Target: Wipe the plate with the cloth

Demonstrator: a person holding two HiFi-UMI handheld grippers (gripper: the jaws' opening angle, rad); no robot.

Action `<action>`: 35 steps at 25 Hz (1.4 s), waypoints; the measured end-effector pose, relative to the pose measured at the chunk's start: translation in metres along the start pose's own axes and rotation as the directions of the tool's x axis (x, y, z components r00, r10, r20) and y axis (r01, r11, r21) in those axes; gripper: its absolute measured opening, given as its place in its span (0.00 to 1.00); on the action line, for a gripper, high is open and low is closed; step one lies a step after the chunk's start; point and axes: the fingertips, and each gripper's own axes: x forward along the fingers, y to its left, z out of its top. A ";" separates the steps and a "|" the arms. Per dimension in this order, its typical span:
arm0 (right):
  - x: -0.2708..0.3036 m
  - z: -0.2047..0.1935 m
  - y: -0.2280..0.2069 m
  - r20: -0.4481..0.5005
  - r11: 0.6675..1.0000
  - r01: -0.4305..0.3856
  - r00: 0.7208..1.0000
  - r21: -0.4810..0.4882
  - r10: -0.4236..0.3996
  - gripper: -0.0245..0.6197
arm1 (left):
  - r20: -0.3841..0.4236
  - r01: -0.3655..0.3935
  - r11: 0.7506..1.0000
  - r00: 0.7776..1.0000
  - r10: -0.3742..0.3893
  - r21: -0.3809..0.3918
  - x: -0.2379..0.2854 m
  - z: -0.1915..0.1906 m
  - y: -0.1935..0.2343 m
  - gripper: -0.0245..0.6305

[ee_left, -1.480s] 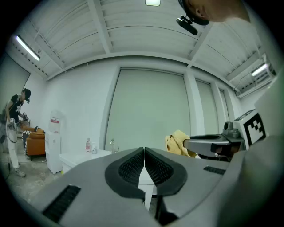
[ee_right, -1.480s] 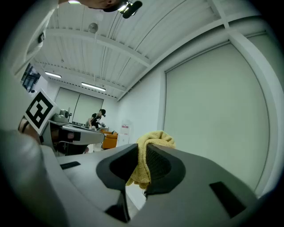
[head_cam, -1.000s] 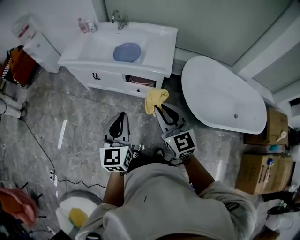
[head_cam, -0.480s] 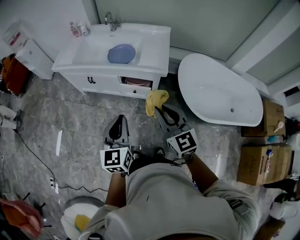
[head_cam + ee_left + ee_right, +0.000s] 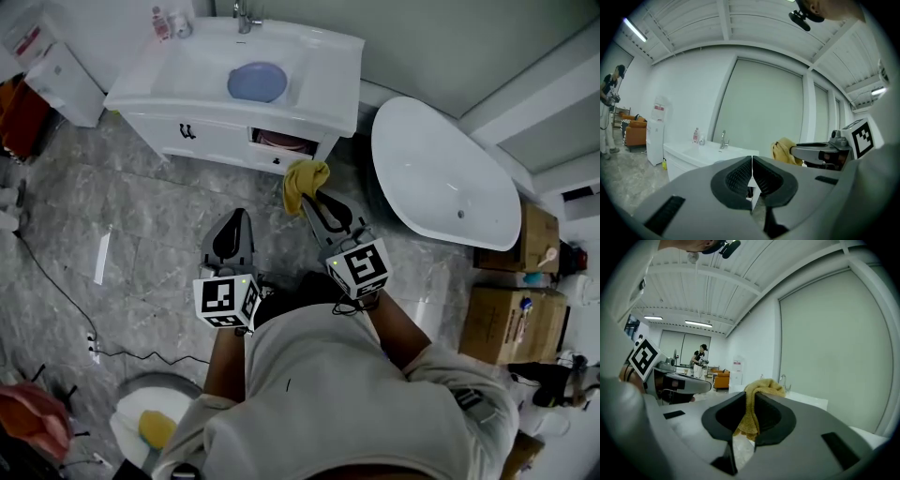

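The right tool (image 5: 748,414) is clamped on a soft, crumpled yellow cloth (image 5: 306,181), bunched at its tips. The left tool (image 5: 752,172) is closed, with nothing between its ribbed pads (image 5: 739,177). The round blue plate (image 5: 256,82) lies ahead of both tools, in the basin of the white counter (image 5: 330,70).
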 end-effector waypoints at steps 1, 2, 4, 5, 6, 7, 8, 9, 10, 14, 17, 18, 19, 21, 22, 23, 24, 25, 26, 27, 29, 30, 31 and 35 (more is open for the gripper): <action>0.006 -0.001 0.001 -0.004 1.000 -0.004 1.000 0.005 0.004 0.12 | -0.005 0.005 1.000 1.000 -0.005 -0.006 0.004 0.000 0.003 0.07; 0.012 -0.002 0.000 -0.008 1.000 -0.006 1.000 0.010 0.006 0.12 | -0.011 0.013 1.000 1.000 -0.013 -0.013 0.007 -0.001 0.005 0.07; 0.025 -0.005 -0.006 -0.011 1.000 -0.004 1.000 0.018 0.004 0.12 | -0.022 0.030 0.999 0.999 -0.030 -0.021 0.017 -0.005 0.007 0.07; 0.033 -0.007 -0.011 -0.012 1.000 -0.002 1.000 0.023 0.002 0.12 | -0.026 0.033 0.999 0.999 -0.034 -0.019 0.023 -0.007 0.010 0.07; 0.041 -0.008 -0.018 -0.012 1.000 0.000 1.000 0.027 0.000 0.12 | -0.031 0.033 0.999 0.999 -0.034 -0.016 0.031 -0.010 0.013 0.07; 0.050 -0.010 -0.025 -0.011 1.000 0.000 1.000 0.031 0.000 0.12 | -0.035 0.031 0.999 0.999 -0.031 -0.013 0.040 -0.012 0.016 0.07; 0.059 -0.010 -0.034 -0.006 0.999 -0.001 1.000 0.035 0.001 0.12 | -0.039 0.027 1.000 0.999 -0.027 -0.012 0.050 -0.012 0.019 0.07; 0.069 -0.009 -0.043 0.000 0.999 -0.003 1.000 0.039 0.003 0.12 | -0.042 0.023 1.000 0.999 -0.023 -0.008 0.061 -0.010 0.023 0.07; 0.082 -0.008 -0.054 0.008 0.999 -0.005 1.000 0.043 0.005 0.12 | -0.042 0.019 1.000 0.999 -0.019 -0.001 0.074 -0.008 0.028 0.07; 0.139 0.003 -0.100 0.037 0.999 -0.026 0.999 0.043 0.024 0.12 | -0.038 -0.006 1.000 0.999 0.007 0.026 0.137 0.011 0.054 0.07; 0.178 0.018 -0.134 0.058 0.998 -0.053 0.997 0.040 0.051 0.12 | -0.035 -0.007 0.999 0.999 0.008 0.035 0.185 0.031 0.067 0.07; 0.190 0.023 -0.145 0.064 0.997 -0.063 0.996 0.043 0.061 0.12 | -0.036 -0.009 0.999 0.999 0.010 0.039 0.201 0.038 0.071 0.07; 0.201 0.027 -0.154 0.068 0.996 -0.073 0.995 0.045 0.070 0.12 | -0.037 -0.014 0.999 0.999 0.016 0.040 0.216 0.043 0.076 0.07; 0.221 0.033 -0.173 0.075 0.995 -0.090 0.993 0.051 0.086 0.12 | -0.040 -0.027 0.999 0.999 0.028 0.032 0.245 0.053 0.083 0.07; 0.230 0.035 -0.182 0.076 0.994 -0.097 0.993 0.054 0.093 0.12 | -0.042 -0.030 0.999 0.999 0.031 0.029 0.258 0.057 0.085 0.07; 0.238 0.036 -0.191 0.075 0.993 -0.102 0.992 0.056 0.097 0.12 | -0.045 -0.031 0.999 0.998 0.032 0.029 0.271 0.059 0.086 0.07; 0.247 0.035 -0.201 0.073 0.993 -0.105 0.992 0.059 0.100 0.12 | -0.050 -0.032 0.999 0.998 0.034 0.033 0.283 0.060 0.088 0.07; 0.255 0.033 -0.210 0.069 0.992 -0.106 0.992 0.064 0.101 0.12 | -0.057 -0.034 0.999 0.998 0.036 0.035 0.295 0.060 0.090 0.07; 0.263 0.030 -0.218 0.065 0.992 -0.106 0.993 0.071 0.101 0.12 | -0.064 -0.037 0.999 0.997 0.039 0.035 0.305 0.059 0.093 0.07; 0.271 0.028 -0.226 0.060 0.991 -0.106 0.993 0.079 0.101 0.12 | -0.072 -0.040 0.999 0.997 0.042 0.032 0.314 0.059 0.096 0.07; 0.285 0.025 -0.237 0.053 0.990 -0.105 0.994 0.091 0.100 0.12 | -0.084 -0.046 0.999 0.995 0.048 0.030 0.329 0.059 0.106 0.07; 0.292 0.023 -0.242 0.049 0.990 -0.102 0.994 0.095 0.098 0.12 | -0.088 -0.047 0.998 0.995 0.050 0.032 0.337 0.060 0.112 0.07; 0.300 0.022 -0.248 0.044 0.990 -0.097 0.995 0.099 0.093 0.12 | -0.093 -0.047 0.998 0.994 0.050 0.033 0.345 0.061 0.117 0.07; 0.331 0.017 -0.262 0.022 0.991 -0.073 0.997 0.108 0.071 0.12 | -0.109 -0.034 0.999 0.993 0.035 0.018 0.376 0.059 0.144 0.07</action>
